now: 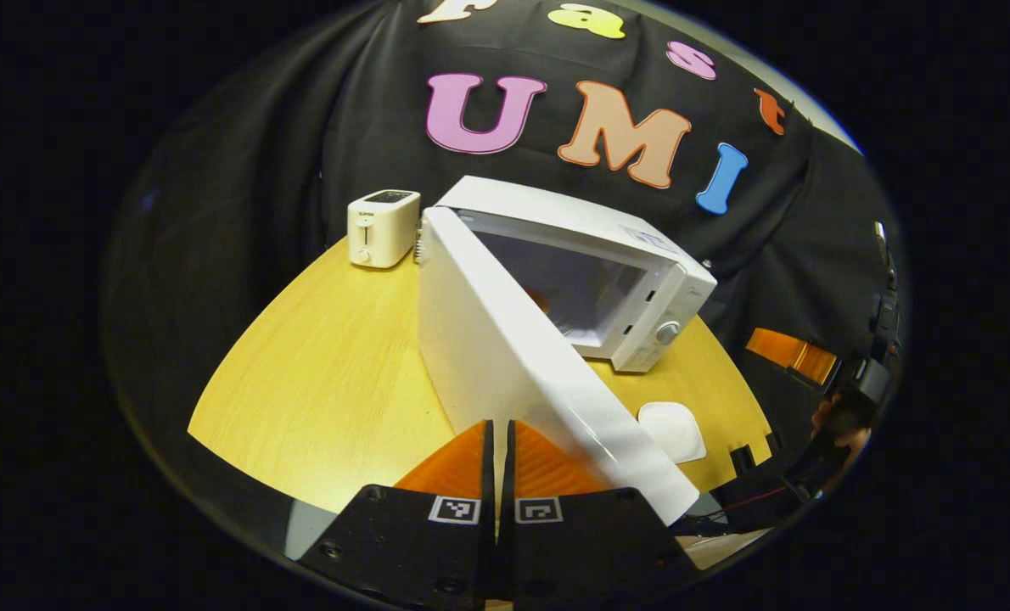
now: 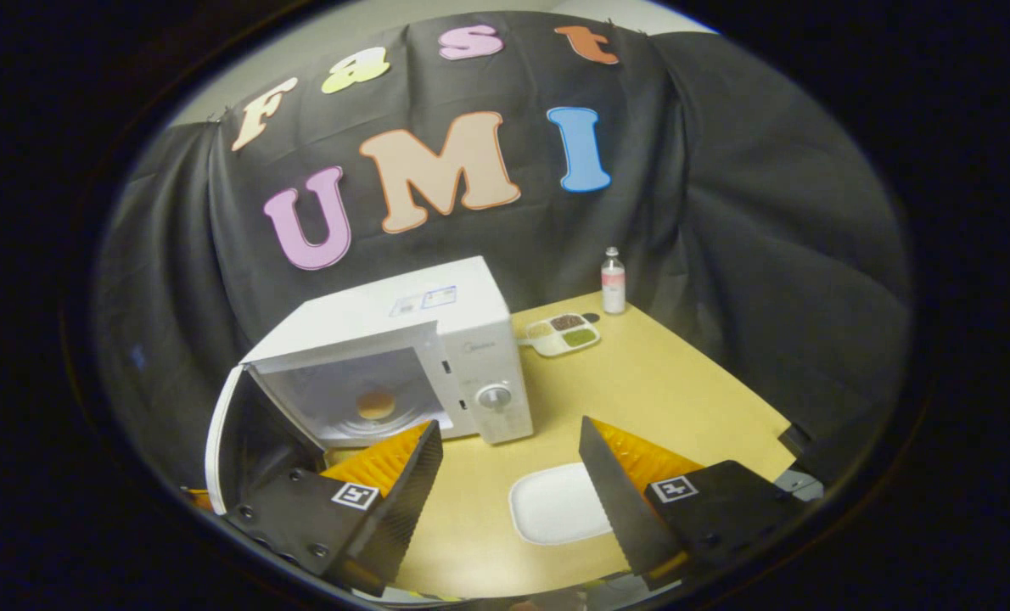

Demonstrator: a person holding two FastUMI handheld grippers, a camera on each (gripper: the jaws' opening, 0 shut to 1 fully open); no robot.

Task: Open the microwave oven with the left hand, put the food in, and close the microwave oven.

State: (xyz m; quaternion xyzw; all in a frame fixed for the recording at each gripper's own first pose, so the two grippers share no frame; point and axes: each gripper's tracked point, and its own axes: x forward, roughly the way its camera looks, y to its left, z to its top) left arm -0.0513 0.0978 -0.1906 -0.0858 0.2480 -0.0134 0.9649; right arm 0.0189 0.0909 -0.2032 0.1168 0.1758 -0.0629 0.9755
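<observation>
Your smooth yellow wood-grain tabletop [image 2: 683, 382] ends at black draped cloth. The boxy white microwave oven [image 2: 437, 339] stands open, its glossy door [image 1: 513, 365] swung wide, a round bun [image 2: 376, 404] inside. Your left gripper [image 1: 498, 441] is pinched nearly closed, empty; your right gripper [image 2: 509, 458] gapes above a white rounded-square plate [image 2: 556, 502].

Nothing legible — the microwave [image 2: 403, 356] stickers blur, too small.
</observation>
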